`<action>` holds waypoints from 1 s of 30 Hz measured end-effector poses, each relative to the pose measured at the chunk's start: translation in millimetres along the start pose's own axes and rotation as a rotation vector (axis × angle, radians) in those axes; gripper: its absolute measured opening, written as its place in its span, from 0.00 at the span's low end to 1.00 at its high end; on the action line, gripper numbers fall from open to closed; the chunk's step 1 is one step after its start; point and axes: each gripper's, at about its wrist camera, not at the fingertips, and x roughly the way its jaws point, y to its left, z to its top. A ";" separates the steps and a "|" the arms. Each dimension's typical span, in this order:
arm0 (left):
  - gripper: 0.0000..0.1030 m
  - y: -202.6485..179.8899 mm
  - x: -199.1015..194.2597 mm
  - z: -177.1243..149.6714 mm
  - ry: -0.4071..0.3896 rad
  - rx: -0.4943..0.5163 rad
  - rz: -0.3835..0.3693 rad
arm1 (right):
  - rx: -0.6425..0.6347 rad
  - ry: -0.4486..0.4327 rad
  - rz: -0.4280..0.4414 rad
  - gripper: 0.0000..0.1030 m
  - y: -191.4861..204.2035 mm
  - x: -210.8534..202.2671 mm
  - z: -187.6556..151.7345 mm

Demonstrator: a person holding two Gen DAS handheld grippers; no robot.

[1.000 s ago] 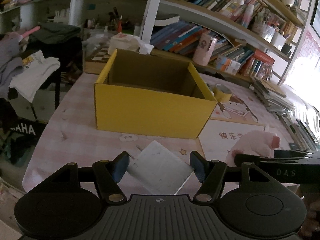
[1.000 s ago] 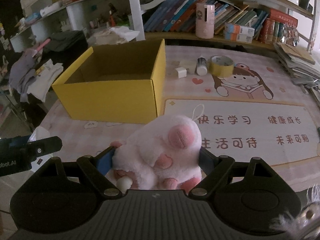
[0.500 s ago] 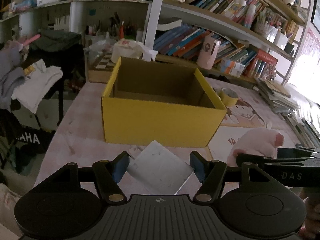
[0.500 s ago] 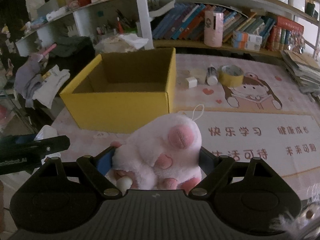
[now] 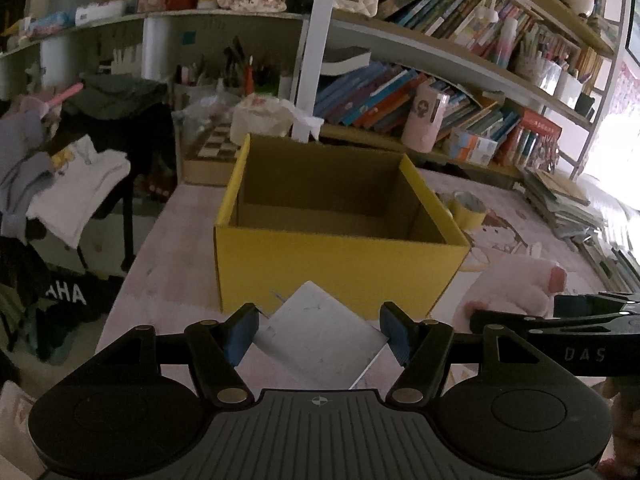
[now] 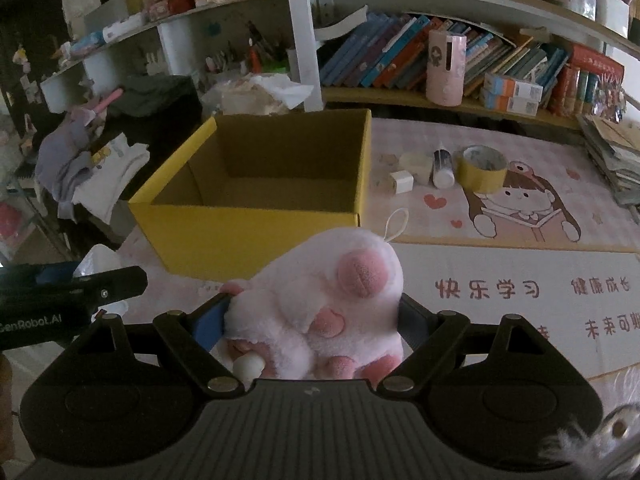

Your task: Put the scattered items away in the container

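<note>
An open yellow cardboard box (image 5: 336, 272) (image 6: 256, 236) stands on the pink table, and no items show inside it. My left gripper (image 5: 320, 334) is shut on a flat white packet (image 5: 320, 332) and holds it in front of the box's near wall. My right gripper (image 6: 312, 320) is shut on a pink plush paw toy (image 6: 324, 304), also in front of the box; the toy shows at the right of the left wrist view (image 5: 516, 292).
A yellow tape roll (image 6: 482, 168), a small bottle (image 6: 442, 164) and a small white cube (image 6: 401, 181) lie on the table right of the box. Bookshelves (image 6: 440, 52) stand behind. Clothes (image 5: 76, 192) hang off the left. Stacked books (image 6: 612, 160) lie at the far right.
Both grippers have risen with their loads and moved closer to the box, so more of the box's inside shows. Both grips are unchanged.
</note>
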 end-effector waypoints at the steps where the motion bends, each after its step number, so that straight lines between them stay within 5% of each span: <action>1: 0.65 -0.2 0.7 2.5 -0.005 0.004 0.001 | 0.000 -0.001 -0.001 0.83 0.0 0.7 2.1; 18: 0.64 -9.0 13.9 43.6 -0.066 0.082 0.023 | -0.076 -0.067 0.016 0.83 0.9 2.3 43.7; 19: 0.44 -9.1 15.5 46.1 -0.068 0.086 0.025 | -0.083 -0.070 0.017 0.83 1.0 3.5 46.7; 24: 0.34 -9.0 18.1 62.7 -0.090 0.093 0.025 | -0.108 -0.083 0.028 0.83 1.6 9.3 60.6; 26: 0.03 -9.0 20.2 71.8 -0.107 0.108 0.023 | -0.125 -0.089 0.037 0.83 2.3 13.1 67.4; 28: 0.00 -1.4 20.1 80.2 -0.124 0.127 0.063 | -0.155 -0.084 0.040 0.83 -0.2 14.9 74.8; 30: 0.00 31.2 6.7 73.3 -0.151 -0.021 0.098 | -0.131 -0.105 0.021 0.83 -13.0 8.5 76.8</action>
